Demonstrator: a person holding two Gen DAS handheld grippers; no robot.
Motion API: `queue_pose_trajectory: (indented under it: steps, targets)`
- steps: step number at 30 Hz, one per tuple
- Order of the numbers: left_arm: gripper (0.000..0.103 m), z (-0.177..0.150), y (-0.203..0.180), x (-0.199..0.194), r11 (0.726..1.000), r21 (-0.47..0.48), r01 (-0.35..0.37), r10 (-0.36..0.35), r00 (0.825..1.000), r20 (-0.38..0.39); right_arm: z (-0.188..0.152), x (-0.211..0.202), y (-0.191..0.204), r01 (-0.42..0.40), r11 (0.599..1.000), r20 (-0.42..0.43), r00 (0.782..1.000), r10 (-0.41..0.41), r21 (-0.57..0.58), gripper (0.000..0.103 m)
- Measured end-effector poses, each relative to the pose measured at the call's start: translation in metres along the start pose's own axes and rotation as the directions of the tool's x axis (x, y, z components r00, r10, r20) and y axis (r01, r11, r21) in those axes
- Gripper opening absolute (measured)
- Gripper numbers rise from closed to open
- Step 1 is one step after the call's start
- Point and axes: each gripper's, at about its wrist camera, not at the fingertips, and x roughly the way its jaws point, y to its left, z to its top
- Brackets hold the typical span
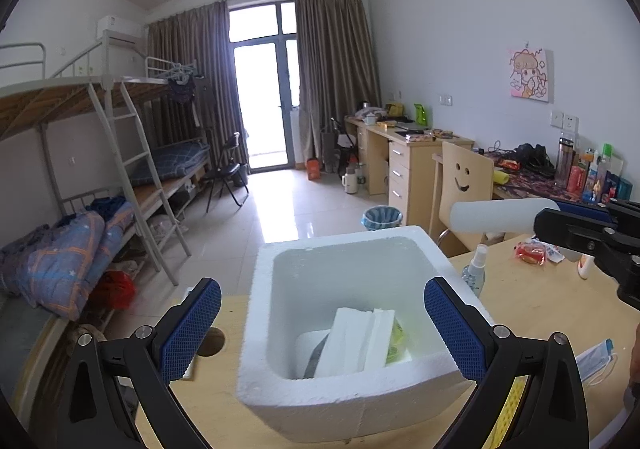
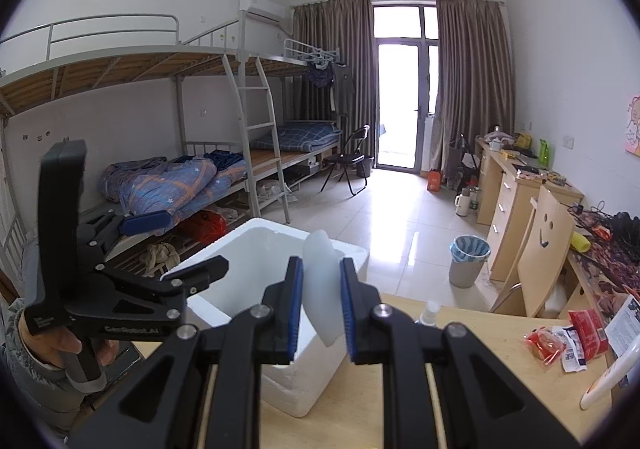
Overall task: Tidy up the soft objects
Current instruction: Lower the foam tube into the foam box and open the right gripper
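Observation:
A white foam box (image 1: pixel 260 329) stands on the wooden table, right in front of my left gripper (image 1: pixel 322 301). That gripper is wide open, its blue pads either side of the box and nothing between them. Inside the box lie white folded sheets (image 1: pixel 352 341) and a yellow-green packet (image 1: pixel 398 341). My right gripper (image 2: pixel 322 269) is shut on a white soft foam piece (image 2: pixel 320 277), held above the box's (image 2: pixel 316 369) near right rim. In the left wrist view the foam piece (image 1: pixel 500 215) sticks out leftward from the right gripper (image 1: pixel 580 233). A hand (image 2: pixel 68 341) holds the left gripper (image 2: pixel 180 245).
On the table to the right lie a small spray bottle (image 1: pixel 476 269), red snack packets (image 2: pixel 548 343), a white bottle (image 2: pixel 600 381) and a blue face mask (image 1: pixel 596 359). A cable hole (image 1: pixel 212 341) is left of the box. Beyond stand a smiley-back chair (image 2: pixel 548 241) and a waste bin (image 2: pixel 468 261).

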Motion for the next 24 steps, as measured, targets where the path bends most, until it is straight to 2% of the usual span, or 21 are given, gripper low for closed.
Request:
queue_pose_trajectory:
  steps: [17,24]
  targets:
    - [0.102,-0.014,0.039,-0.028,0.993,-0.043,-0.108,0.109,0.994,0.016,0.007,0.030,0.037,-0.108,0.994,-0.025,0.994,0.107,-0.032,0.021]
    - [0.102,-0.017,0.048,-0.028,0.989,-0.053,-0.137,0.137,0.990,0.008,0.010,0.037,0.041,-0.119,0.992,-0.030,0.993,0.118,-0.035,0.021]
